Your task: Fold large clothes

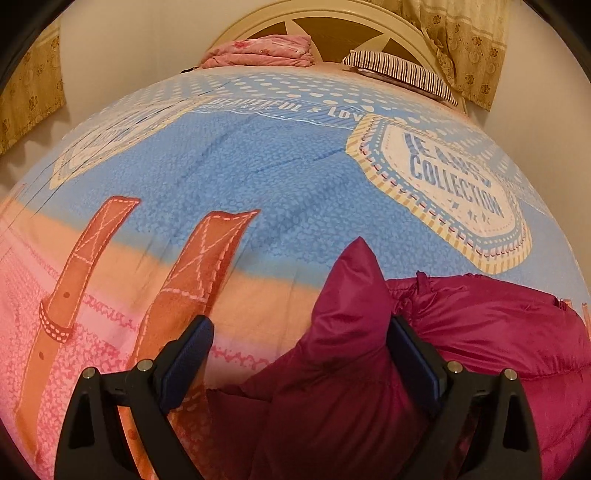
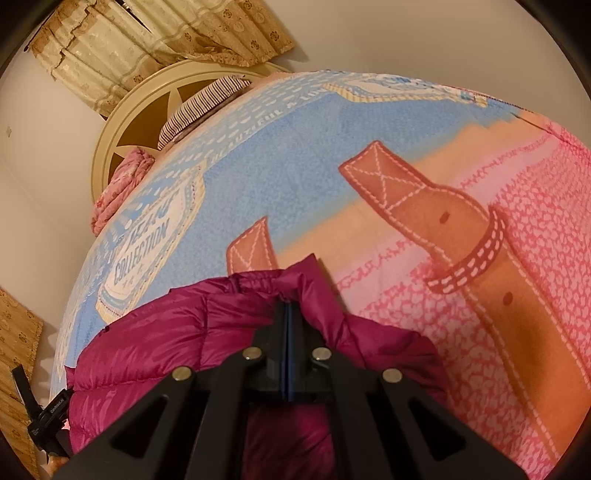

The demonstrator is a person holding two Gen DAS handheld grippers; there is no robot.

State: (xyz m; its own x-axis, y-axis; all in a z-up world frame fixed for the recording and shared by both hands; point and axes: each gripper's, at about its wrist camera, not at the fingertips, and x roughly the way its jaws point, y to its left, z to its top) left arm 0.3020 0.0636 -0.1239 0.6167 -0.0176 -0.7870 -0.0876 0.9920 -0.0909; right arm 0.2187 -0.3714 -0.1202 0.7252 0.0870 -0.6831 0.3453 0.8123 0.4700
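A magenta puffer jacket (image 1: 480, 332) lies bunched on the bed at the near right. One fold of it stands up in a peak (image 1: 351, 295) between the jaws of my left gripper (image 1: 301, 326), which is open wide. The fabric leans against the right finger (image 1: 413, 362), and the left finger (image 1: 188, 354) is clear of it. In the right wrist view the jacket (image 2: 166, 332) fills the near left. My right gripper (image 2: 288, 310) is shut on its gathered upper edge, and the cloth puckers around the tips.
The bed is covered by a printed sheet (image 1: 258, 177) in blue, peach and pink. At the head lie a folded pink blanket (image 1: 266, 50) and a striped pillow (image 1: 399, 72) against a cream headboard (image 1: 369, 22). Curtains (image 2: 147, 40) hang behind. Walls flank the bed.
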